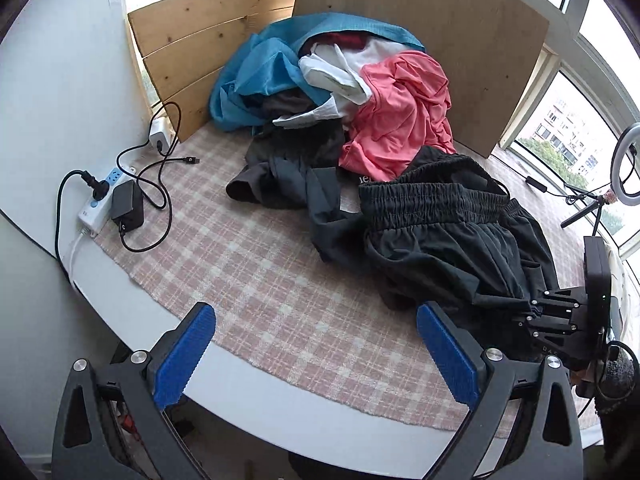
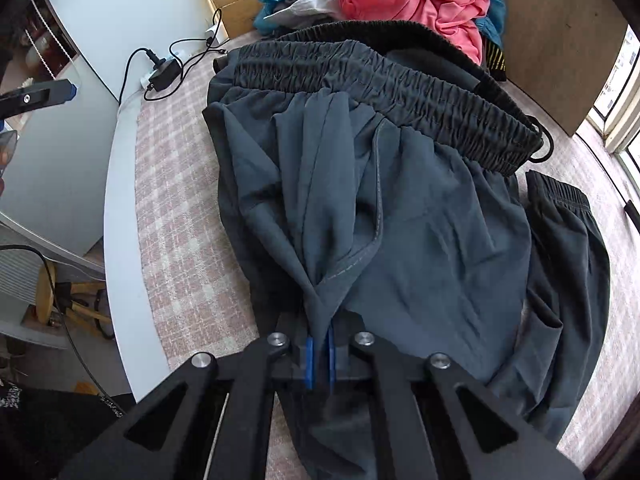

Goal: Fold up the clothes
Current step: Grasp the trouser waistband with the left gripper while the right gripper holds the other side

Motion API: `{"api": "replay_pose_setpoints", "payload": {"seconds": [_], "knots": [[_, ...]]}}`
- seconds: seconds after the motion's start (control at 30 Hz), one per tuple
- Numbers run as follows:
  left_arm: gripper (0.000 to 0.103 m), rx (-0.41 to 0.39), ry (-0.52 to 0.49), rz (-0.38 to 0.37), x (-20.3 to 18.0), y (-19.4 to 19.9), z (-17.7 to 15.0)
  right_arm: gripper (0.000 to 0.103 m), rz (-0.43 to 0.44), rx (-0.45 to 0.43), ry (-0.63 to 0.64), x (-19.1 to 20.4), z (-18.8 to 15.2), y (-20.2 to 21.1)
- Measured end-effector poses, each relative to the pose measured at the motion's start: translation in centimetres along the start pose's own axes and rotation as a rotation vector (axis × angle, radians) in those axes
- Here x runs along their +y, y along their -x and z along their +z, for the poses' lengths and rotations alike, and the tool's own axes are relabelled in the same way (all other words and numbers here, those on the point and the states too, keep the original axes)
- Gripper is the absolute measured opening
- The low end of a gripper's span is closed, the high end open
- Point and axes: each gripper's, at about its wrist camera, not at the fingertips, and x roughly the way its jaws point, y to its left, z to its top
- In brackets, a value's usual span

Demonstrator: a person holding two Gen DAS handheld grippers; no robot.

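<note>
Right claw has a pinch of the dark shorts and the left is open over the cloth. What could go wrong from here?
1. The right claw grips only a small bunched pinch of the dark shorts; a pull may slip it free or drag the shorts crooked.
2. The waistband touches the pink shirt in the pile; pulling may drag other clothes along.
3. The left claw is open and holds nothing, so the shorts may bunch instead of spreading.
</note>
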Motion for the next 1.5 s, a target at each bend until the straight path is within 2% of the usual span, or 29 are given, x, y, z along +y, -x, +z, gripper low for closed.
{"api": "replay_pose_setpoints", "payload": {"seconds": [0.17, 0.27, 0.3, 0.33, 0.4, 0.47, 0.5, 0.53, 0.57, 0.6, 0.67, 0.8, 0.87, 0.97, 1.03, 1.17, 1.23, 1.27, 1.3, 1.33, 1.37, 1.43, 1.47, 1.5], "knots": [[0.101, 0.010, -0.057, -0.027, -2.5, -0.6, 0.6, 0.004, -0.025, -0.172, -0.184, -4.6, -4.4, 11.1], [0.101, 0.019, -0.135, -0.081, -6.0, -1.8, 1.3, 0.004, -0.158, -0.211, -0.356, -7.6, -10.9, 18.2], [0.101, 0.025, -0.167, -0.106, -7.4, -2.3, 1.6, 0.005, -0.214, -0.176, -0.405, -8.5, -13.2, 19.4], [0.101, 0.035, -0.199, -0.125, -8.8, -3.0, 1.8, 0.007, -0.285, -0.096, -0.453, -9.1, -15.3, 19.6], [0.101, 0.057, -0.262, -0.161, -11.6, -4.3, 2.1, 0.019, -0.432, 0.047, -0.551, -10.5, -19.2, 20.2], [0.101, 0.086, -0.317, -0.181, -13.9, -5.4, 2.2, 0.022, -0.473, 0.048, -0.610, -11.0, -21.1, 21.4], [0.101, 0.096, -0.335, -0.192, -14.8, -5.8, 2.2, 0.027, -0.490, 0.046, -0.639, -11.2, -22.0, 21.9], [0.101, 0.110, -0.348, -0.207, -15.6, -6.1, 2.3, 0.044, -0.453, -0.006, -0.632, -10.9, -21.8, 22.2], [0.101, 0.124, -0.360, -0.228, -16.5, -6.4, 2.3, 0.056, -0.417, -0.057, -0.624, -10.6, -21.5, 22.4], [0.101, 0.138, -0.375, -0.248, -17.5, -6.6, 2.2, 0.072, -0.423, -0.084, -0.605, -10.2, -20.9, 22.0], [0.101, 0.159, -0.425, -0.280, -19.9, -7.1, 1.9, 0.073, -0.434, -0.137, -0.568, -9.6, -19.8, 21.2], [0.101, 0.160, -0.593, -0.308, -26.6, -8.4, 1.1, 0.073, -0.416, -0.121, -0.516, -11.1, -18.3, 17.2], [0.101, 0.150, -0.674, -0.321, -29.9, -9.6, 1.1, 0.073, -0.431, -0.085, -0.503, -12.8, -18.0, 15.1], [0.101, 0.097, -0.821, -0.254, -33.6, -12.0, 1.9, 0.073, -0.331, -0.078, -0.577, -16.4, -18.5, 13.3], [0.101, 0.098, -0.898, -0.236, -35.2, -13.9, 2.6, 0.073, -0.277, -0.077, -0.595, -17.6, -18.5, 12.3], [0.101, 0.184, -0.985, -0.283, -37.0, -17.4, 3.3, 0.073, -0.193, -0.081, -0.573, -18.1, -18.0, 10.9], [0.100, 0.251, -0.987, -0.327, -37.3, -18.4, 2.7, 0.073, -0.150, -0.083, -0.561, -18.3, -17.7, 10.2], [0.092, 0.284, -0.987, -0.350, -37.5, -18.8, 2.4, 0.073, -0.129, -0.084, -0.555, -18.4, -17.6, 9.8], [0.066, 0.317, -0.988, -0.372, -37.7, -19.3, 2.1, 0.061, -0.108, -0.085, -0.550, -18.5, -17.5, 9.4], [0.051, 0.351, -0.988, -0.395, -37.9, -19.8, 1.8, 0.035, -0.087, -0.086, -0.544, -18.6, -17.3, 9.1], [0.036, 0.378, -0.983, -0.417, -38.0, -20.1, 1.6, 0.025, -0.067, -0.087, -0.538, -18.7, -17.2, 8.7], [0.028, 0.370, -0.935, -0.467, -37.1, -19.1, 2.1, 0.017, -0.082, -0.101, -0.540, -18.7, -17.3, 10.0], [0.013, 0.367, -0.910, -0.492, -36.7, -18.6, 2.3, 0.015, -0.082, -0.117, -0.548, -18.7, -17.4, 10.9], [0.011, 0.369, -0.884, -0.523, -36.1, -17.9, 2.7, 0.014, -0.081, -0.133, -0.556, -18.6, -17.5, 11.8]]}}
